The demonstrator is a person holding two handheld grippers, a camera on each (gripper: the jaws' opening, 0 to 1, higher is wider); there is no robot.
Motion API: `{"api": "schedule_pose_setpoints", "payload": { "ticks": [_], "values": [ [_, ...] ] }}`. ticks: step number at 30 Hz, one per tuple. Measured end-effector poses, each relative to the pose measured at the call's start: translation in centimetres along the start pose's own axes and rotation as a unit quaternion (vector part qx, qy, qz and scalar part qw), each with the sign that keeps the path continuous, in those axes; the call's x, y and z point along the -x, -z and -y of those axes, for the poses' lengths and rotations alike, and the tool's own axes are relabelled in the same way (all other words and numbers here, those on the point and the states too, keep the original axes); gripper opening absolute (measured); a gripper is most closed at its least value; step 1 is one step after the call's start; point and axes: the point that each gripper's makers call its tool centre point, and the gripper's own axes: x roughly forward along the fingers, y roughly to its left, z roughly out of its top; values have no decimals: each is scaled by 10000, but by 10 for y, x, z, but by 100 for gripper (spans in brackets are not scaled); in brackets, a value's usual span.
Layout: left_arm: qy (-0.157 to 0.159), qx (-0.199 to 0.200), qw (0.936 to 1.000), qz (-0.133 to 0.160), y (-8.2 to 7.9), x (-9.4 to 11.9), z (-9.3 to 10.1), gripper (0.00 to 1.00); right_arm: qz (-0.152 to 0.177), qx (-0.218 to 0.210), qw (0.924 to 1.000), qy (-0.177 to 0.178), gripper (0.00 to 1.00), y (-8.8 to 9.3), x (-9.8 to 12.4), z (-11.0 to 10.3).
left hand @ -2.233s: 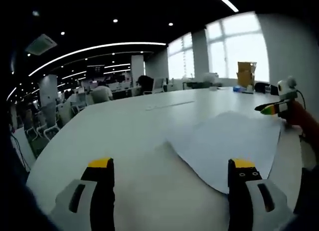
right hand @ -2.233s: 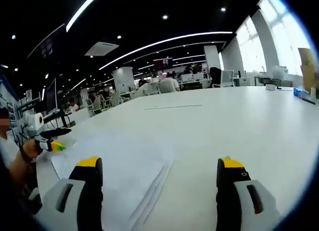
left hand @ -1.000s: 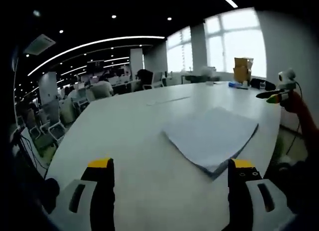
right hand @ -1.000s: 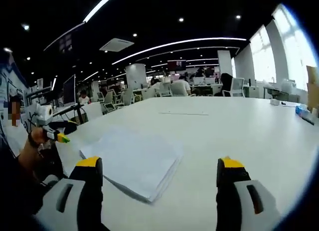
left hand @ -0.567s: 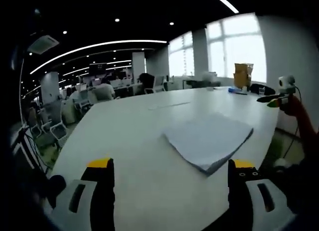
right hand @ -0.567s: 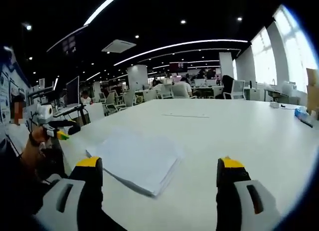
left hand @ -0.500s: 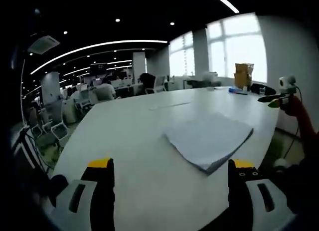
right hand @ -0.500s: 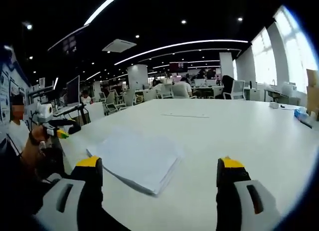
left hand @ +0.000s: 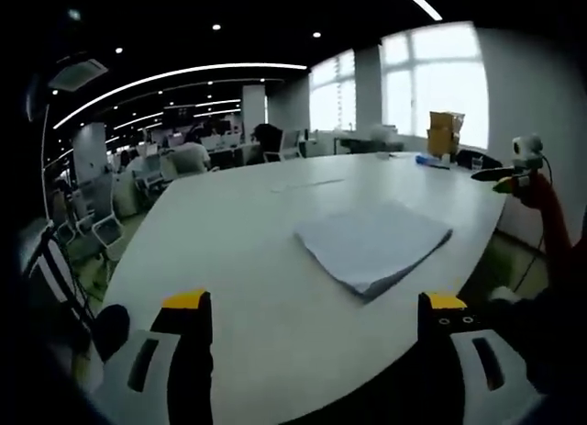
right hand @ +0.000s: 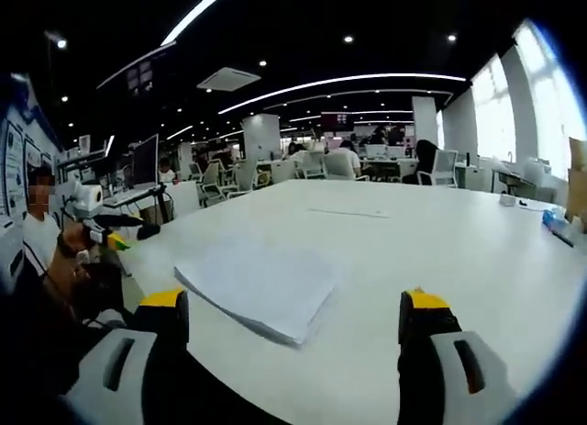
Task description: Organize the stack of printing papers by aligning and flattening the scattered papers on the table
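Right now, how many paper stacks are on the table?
1. A single stack of white paper lies flat near the edge of the white table, ahead of both open grippers; neither touches it. A thin strip farther back is too small to identify.

The far edge of the table (left hand: pixel 229 214) blurs into distant desks and seated people too small to make out, the thin strip (right hand: pixel 347 212) beyond the stack (right hand: pixel 261 287) is unreadable, and the box (right hand: pixel 577 191) is cut off.

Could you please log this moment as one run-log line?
paper stack: squared, flat on table | left claw: open, clear of stack | right claw: open, clear of stack
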Motion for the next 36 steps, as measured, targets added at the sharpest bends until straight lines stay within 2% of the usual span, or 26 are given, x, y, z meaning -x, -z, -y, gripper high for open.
{"api": "schedule_pose_setpoints", "payload": {
  "ticks": [13, 36],
  "values": [
    [28, -40, 9999, 94, -8, 14, 6, 96, -145, 260, 9995, 126, 90, 2, 8, 2],
    [40, -134, 9999, -63, -4, 21, 12, 95, -146, 359, 9990, 244, 90, 0, 12, 4]
  ]
}}
